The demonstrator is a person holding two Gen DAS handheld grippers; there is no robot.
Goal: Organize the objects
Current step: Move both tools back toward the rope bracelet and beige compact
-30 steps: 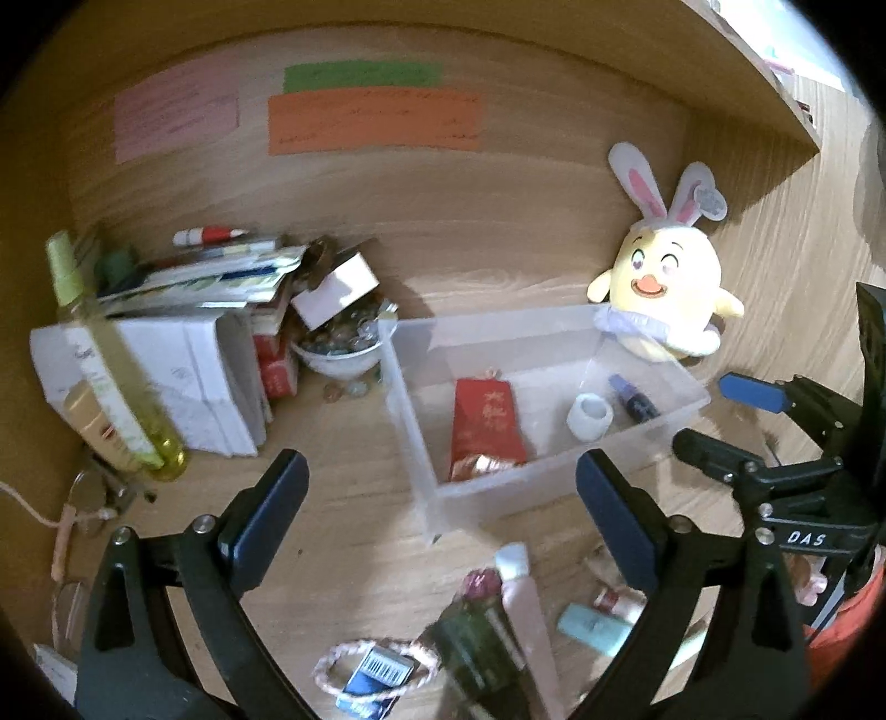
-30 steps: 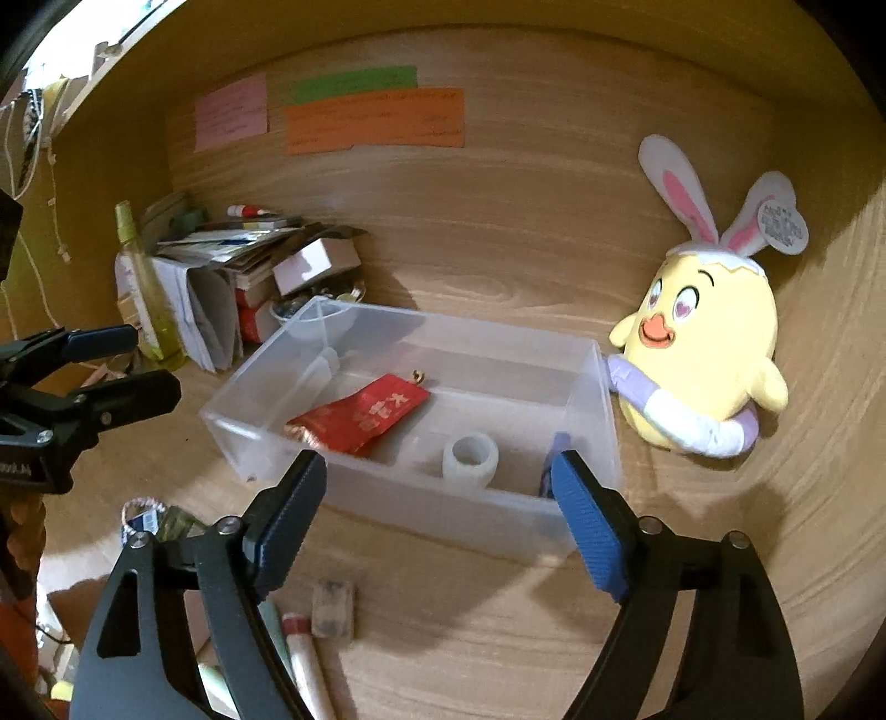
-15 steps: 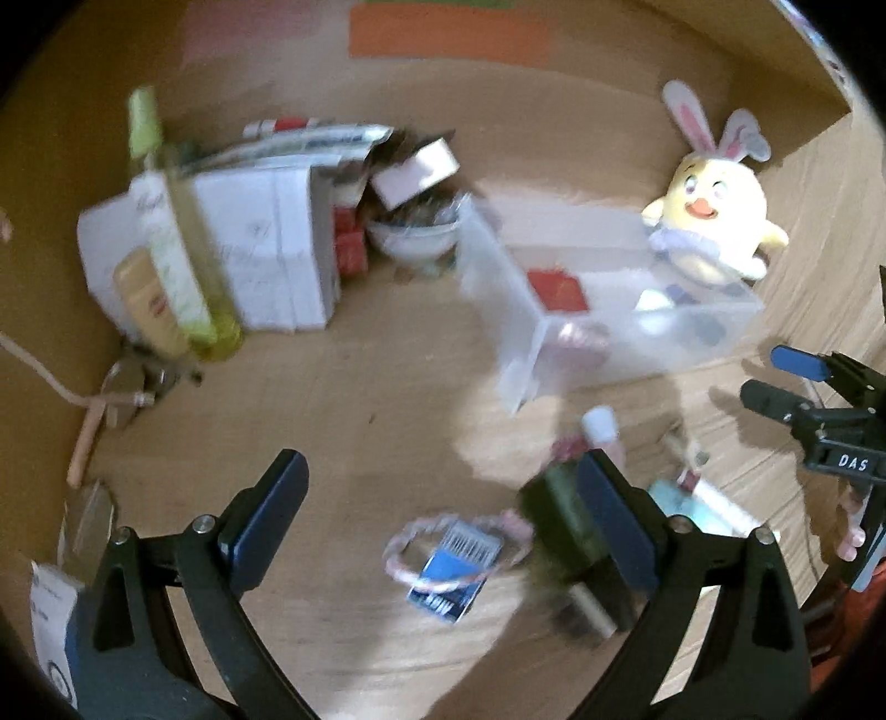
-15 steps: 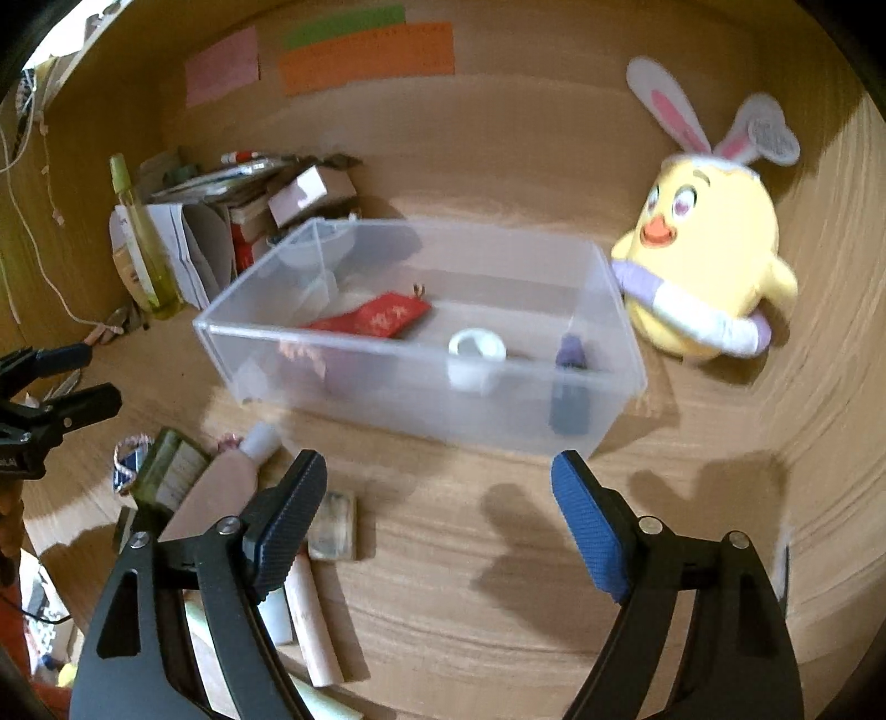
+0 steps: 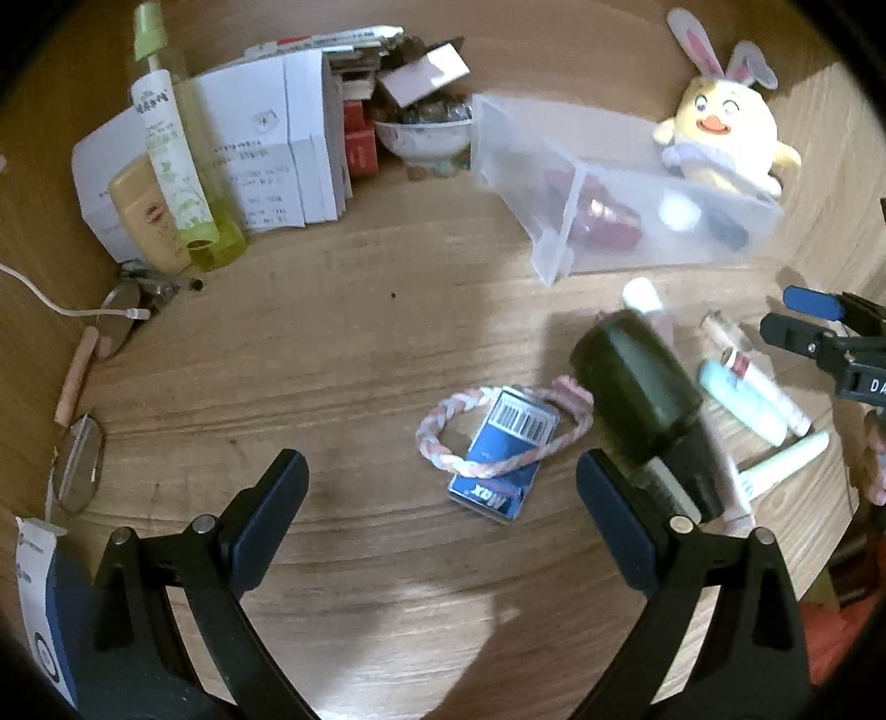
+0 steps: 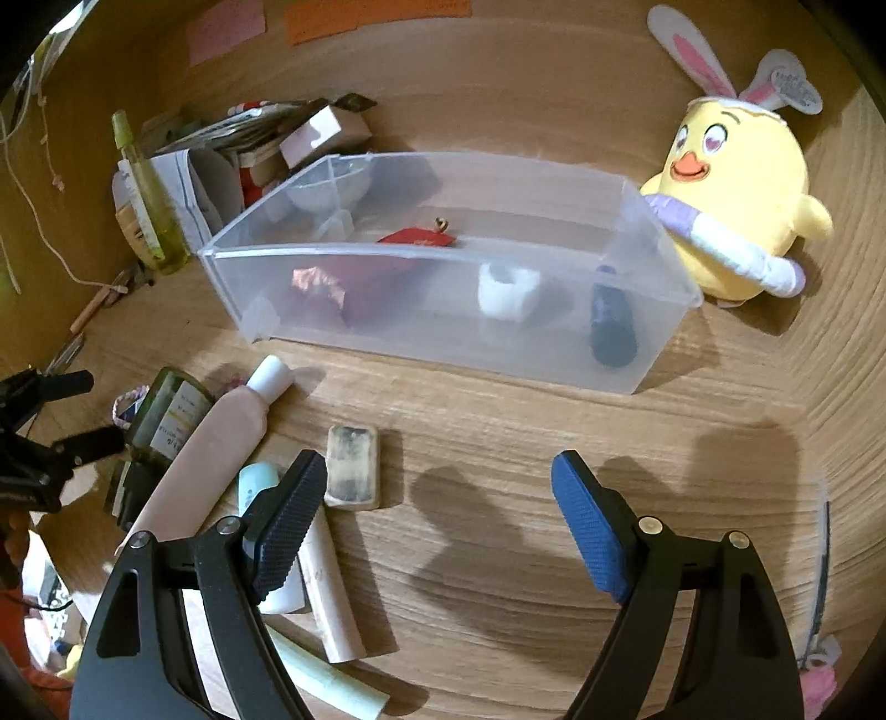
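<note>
Both the left gripper and the right gripper are released, holding nothing, above the worktop. The clear bin stands near the back edge.

Wooden desktop with visible grain, wooden back panel at the far side, coloured paper notes stuck on it

One bin, two claws

Clear plastic bin holds a red packet; tubes and dark green bottle lie scattered in front
</note>
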